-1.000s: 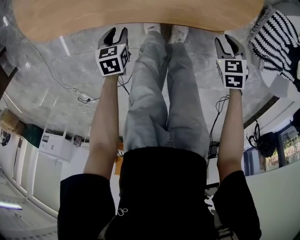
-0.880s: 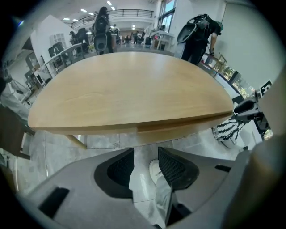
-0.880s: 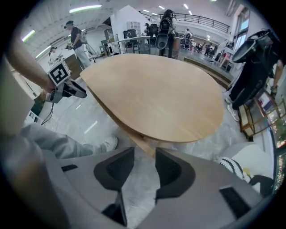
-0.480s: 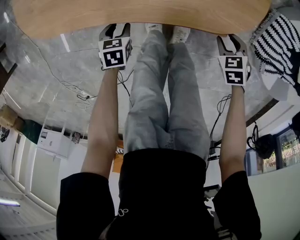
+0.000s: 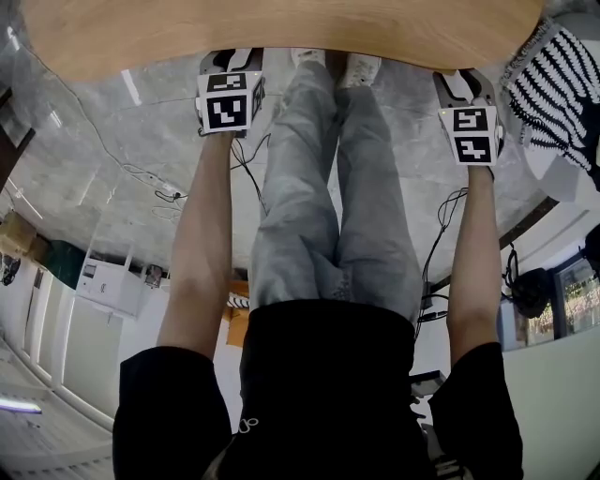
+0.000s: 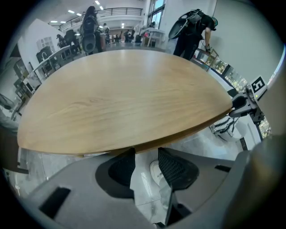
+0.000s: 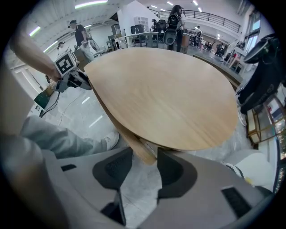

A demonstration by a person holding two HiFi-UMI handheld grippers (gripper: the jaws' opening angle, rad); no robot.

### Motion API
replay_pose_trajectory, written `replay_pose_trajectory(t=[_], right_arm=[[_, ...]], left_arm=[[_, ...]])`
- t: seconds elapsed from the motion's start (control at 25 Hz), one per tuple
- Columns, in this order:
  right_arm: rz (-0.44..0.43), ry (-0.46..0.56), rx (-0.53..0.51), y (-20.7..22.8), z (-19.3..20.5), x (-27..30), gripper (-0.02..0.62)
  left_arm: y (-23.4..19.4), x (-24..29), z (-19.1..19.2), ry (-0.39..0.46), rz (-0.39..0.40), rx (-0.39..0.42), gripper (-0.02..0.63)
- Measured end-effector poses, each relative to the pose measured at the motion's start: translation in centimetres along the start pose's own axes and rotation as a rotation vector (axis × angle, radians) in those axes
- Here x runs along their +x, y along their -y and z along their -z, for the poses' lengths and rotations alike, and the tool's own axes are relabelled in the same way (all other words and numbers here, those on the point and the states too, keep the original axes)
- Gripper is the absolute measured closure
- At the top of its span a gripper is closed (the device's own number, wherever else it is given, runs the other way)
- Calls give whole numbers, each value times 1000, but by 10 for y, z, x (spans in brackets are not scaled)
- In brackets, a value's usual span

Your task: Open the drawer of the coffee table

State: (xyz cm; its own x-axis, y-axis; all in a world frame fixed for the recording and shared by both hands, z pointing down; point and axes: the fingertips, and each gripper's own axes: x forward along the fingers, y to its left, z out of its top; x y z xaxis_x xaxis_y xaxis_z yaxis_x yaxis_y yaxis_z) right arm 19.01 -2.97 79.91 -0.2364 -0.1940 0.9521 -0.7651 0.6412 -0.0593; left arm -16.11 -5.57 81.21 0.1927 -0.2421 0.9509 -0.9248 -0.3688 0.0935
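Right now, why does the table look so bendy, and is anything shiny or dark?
Head view: the wide lens bows the table edge into a curve, and the floor carries a white glare streak. Left gripper view: the picture is round with dark corners, and the table top looks sharp. Right gripper view: same dark rim, and a ceiling light glares at the top left.

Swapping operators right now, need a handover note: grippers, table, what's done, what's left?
Left gripper: open, empty, fingers at the near edge of the coffee table.
Right gripper: fingers opening, nothing gripped; a wooden strip under the table lines up with their gap.
Done: both grippers are at the near edge, pointing down.
Left: no drawer shows pulled out; find its front, grip it, pull.
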Motion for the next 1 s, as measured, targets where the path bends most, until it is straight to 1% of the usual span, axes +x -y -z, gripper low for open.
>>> replay_pose_trajectory(t=[0.16,0.44,0.72,1.0], right_arm=[[9,-5,11,-1,1,2,439],[17,-25,28,-3,3,0,442],[40,-34,14,-2,2,0,449],[39,-58,-8,-10,9,-5,454]], left_arm=[[1,1,1,-14,21,5,454],[1,-1,3,-24,27,-8,460],[2,-3,2,-28,27,-10,462],[4,-9,13,-42,29,-9,462]])
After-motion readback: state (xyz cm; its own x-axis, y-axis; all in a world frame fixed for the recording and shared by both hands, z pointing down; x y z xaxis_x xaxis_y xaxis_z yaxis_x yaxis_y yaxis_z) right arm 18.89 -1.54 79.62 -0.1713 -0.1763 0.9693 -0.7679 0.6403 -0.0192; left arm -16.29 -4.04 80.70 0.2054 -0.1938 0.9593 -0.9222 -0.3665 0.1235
